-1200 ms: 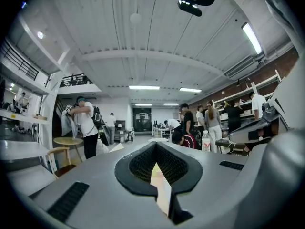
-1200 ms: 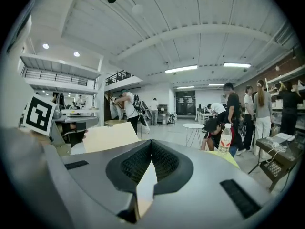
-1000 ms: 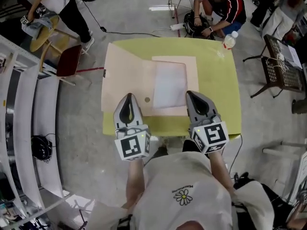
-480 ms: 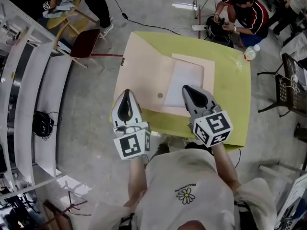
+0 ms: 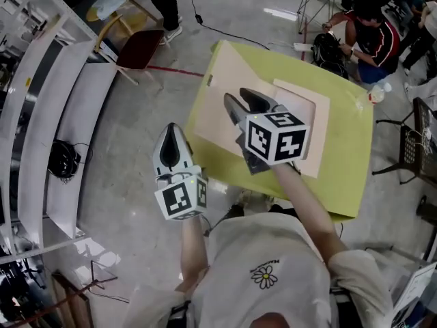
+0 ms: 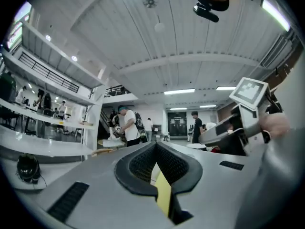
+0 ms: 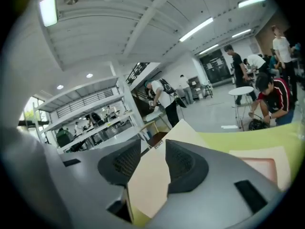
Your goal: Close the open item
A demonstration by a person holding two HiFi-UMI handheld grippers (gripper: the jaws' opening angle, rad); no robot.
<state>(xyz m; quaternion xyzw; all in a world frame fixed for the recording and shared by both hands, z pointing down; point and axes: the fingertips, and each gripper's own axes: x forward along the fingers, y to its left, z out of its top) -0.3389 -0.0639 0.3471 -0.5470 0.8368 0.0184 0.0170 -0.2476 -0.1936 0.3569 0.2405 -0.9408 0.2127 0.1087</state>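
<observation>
At lower left, off the bench [image 5: 345, 162], the left tongs [image 5: 171, 134] were pinched together and empty. At centre the folder [image 5: 213, 111] lay open, its left flap showing between the opening right tongs [image 5: 241, 98]. A shallow bite could slip off that thin flap and drop it flat.

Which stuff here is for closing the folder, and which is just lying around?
For the job:
- open beige folder on the yellow-green table
- right gripper, jaws opening, with the folder's flap showing between them
- left gripper, shut, empty, off the table's edge

Just lying about:
- bottle at the table's corner
- dark red chair
- black backpack on the floor
</observation>
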